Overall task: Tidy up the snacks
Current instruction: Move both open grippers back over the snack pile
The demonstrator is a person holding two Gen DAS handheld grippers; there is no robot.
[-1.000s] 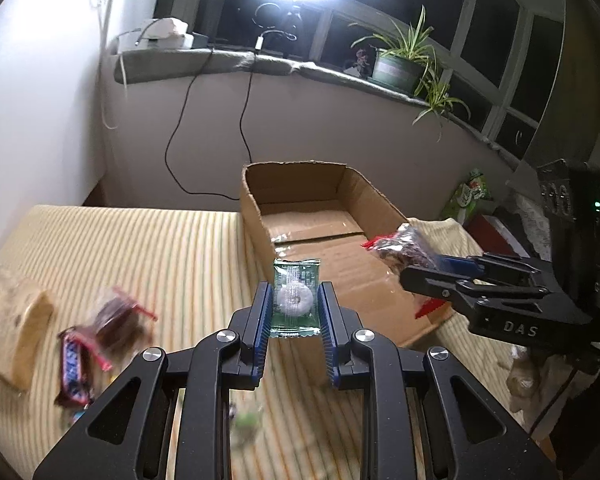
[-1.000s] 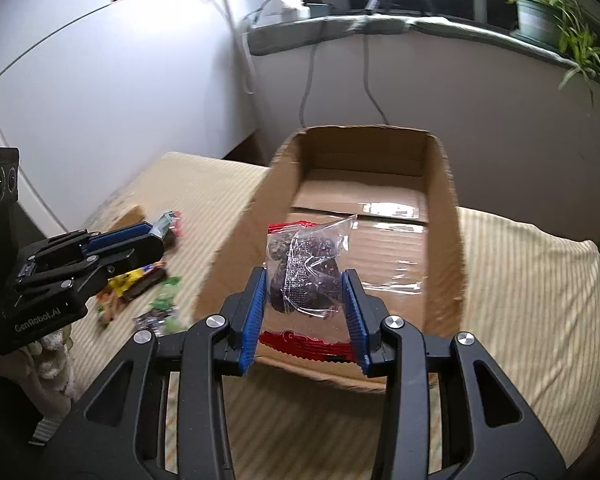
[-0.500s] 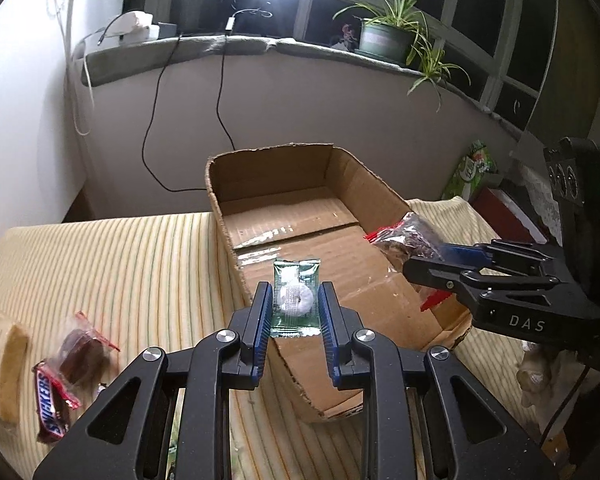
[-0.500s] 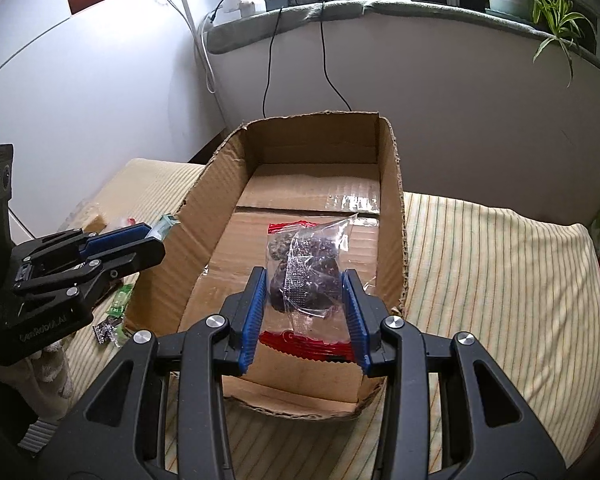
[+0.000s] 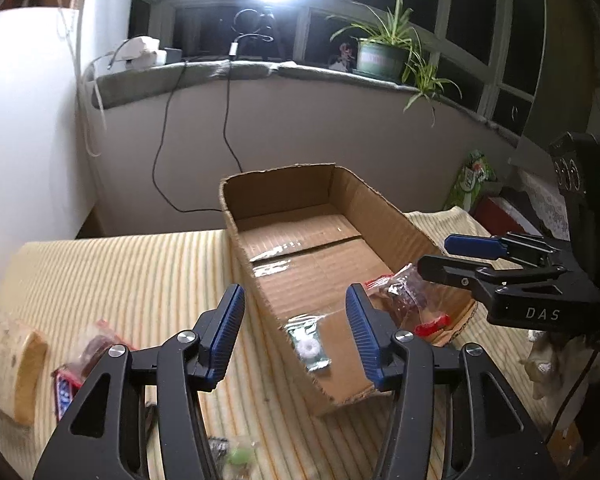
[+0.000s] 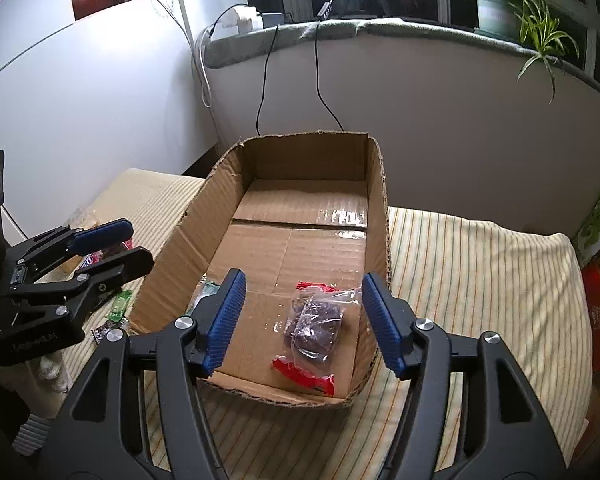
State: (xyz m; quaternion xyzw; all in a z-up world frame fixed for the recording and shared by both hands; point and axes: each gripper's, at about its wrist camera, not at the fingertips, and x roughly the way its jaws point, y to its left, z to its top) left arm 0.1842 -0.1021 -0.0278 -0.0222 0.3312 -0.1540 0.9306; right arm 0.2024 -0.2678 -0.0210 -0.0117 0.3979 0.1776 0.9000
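An open cardboard box point(image 5: 276, 172) point(image 6: 220, 200) stands on the striped cloth. A green packet with a white ring point(image 5: 308, 344) lies on the box floor by its near left wall; in the right wrist view only its edge point(image 6: 208, 290) shows. A clear bag of dark snacks with red ends point(image 6: 314, 324) point(image 5: 408, 300) lies on the floor near the front right. My left gripper point(image 5: 296, 320) point(image 6: 136, 244) hangs above the green packet, jaws opening, pads touching nothing. My right gripper point(image 6: 303, 300) point(image 5: 438, 254) hangs above the dark snack bag, jaws opening, clear of it.
Left of the box, several snacks lie on the cloth: a Snickers bar point(image 5: 66, 390), a clear packet of dark pieces point(image 5: 96, 344), a pale bread-like pack point(image 5: 16, 368) and green sweets point(image 6: 118, 306). A green carton point(image 5: 474, 178) stands at the right. Behind, a wall with cables and a plant.
Both grippers have opened and let go. The green packet and the dark snack bag have dropped from between the pads onto the box floor.
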